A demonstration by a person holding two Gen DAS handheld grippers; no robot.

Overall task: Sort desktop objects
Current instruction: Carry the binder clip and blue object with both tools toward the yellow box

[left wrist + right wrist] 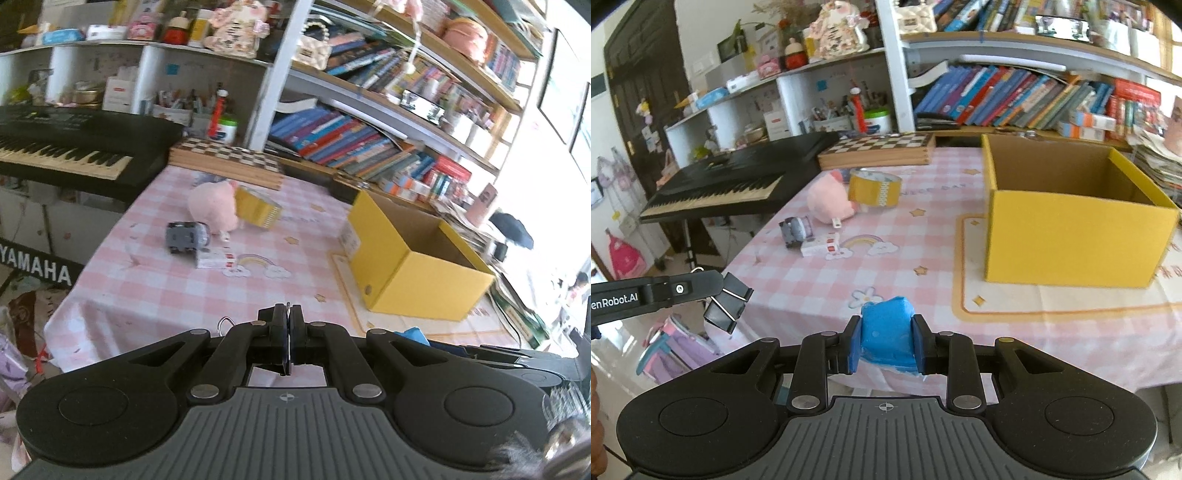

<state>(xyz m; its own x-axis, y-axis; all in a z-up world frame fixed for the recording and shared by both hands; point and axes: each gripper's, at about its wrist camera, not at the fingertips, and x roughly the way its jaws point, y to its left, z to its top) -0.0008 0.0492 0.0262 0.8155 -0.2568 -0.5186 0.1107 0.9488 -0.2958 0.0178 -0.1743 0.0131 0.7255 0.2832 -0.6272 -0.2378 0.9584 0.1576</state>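
Note:
My right gripper (887, 341) is shut on a blue block (886, 332) above the table's near edge. My left gripper (288, 314) is shut on black binder clips (727, 304), which hang from it in the right wrist view; a wire loop of one (225, 325) shows in the left wrist view. An open yellow cardboard box (1071, 236) (413, 273) stands at the right. On the pink checked cloth lie a pink plush toy (827, 201) (214, 206), a yellow tape roll (873, 188) (256, 210), a grey toy car (794, 229) (186, 236) and a white card pack (820, 245) (214, 258).
A wooden chessboard (879, 149) lies at the table's far edge. A black Yamaha keyboard (731, 184) stands to the left. Bookshelves (1015, 92) run behind the table. A cream mat (967, 295) lies under the box.

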